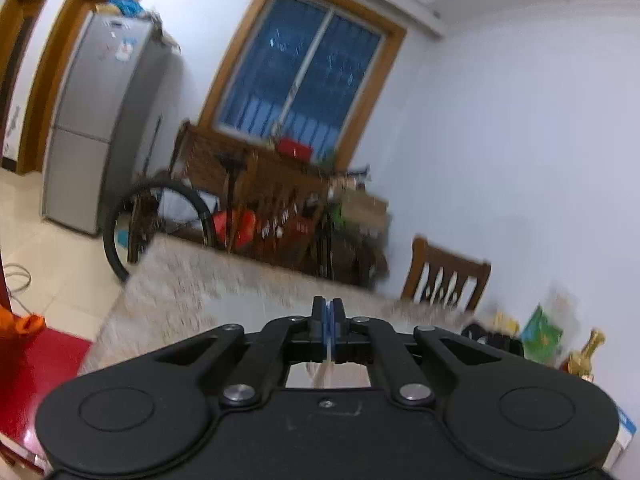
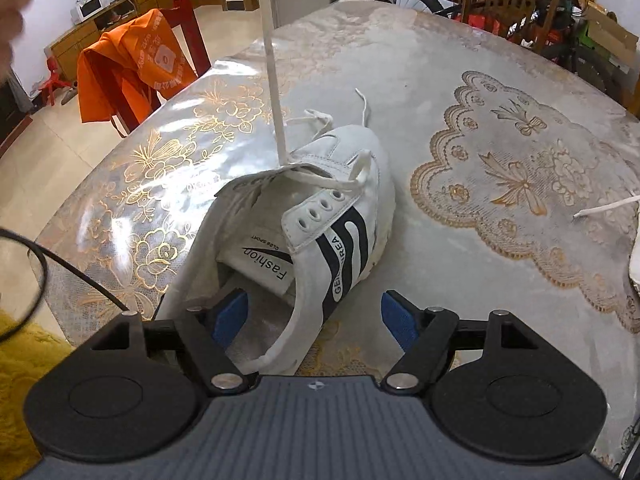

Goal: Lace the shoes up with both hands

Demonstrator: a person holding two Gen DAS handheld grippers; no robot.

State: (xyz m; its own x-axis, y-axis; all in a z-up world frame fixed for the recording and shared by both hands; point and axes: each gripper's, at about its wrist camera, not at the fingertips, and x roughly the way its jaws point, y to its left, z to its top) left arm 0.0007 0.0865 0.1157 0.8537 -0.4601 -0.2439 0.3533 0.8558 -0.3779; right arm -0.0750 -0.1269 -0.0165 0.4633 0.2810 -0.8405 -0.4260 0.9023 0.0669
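Note:
A white sneaker with black stripes (image 2: 344, 184) lies on the table with a floral cloth (image 2: 440, 60), toe pointing away, its upper eyelets empty. From an eyelet on its left side a white lace (image 2: 272, 60) runs taut straight up and out of the right wrist view. My left gripper (image 1: 328, 320) is raised above the table (image 1: 200, 288), shut on that lace (image 1: 325, 368), which hangs down below the pads. At the heel my right gripper (image 2: 314, 320) stands open: its left pad is inside the shoe's opening, its right pad is outside, clear of the sidewall.
A second lace end (image 2: 604, 206) and part of another white shoe (image 2: 636, 264) lie at the right edge. A red chair with an orange bag (image 2: 136, 64) stands at the table's left. A black cable (image 2: 80, 276) crosses the near left corner. A wooden chair (image 1: 448, 276) stands beyond the table.

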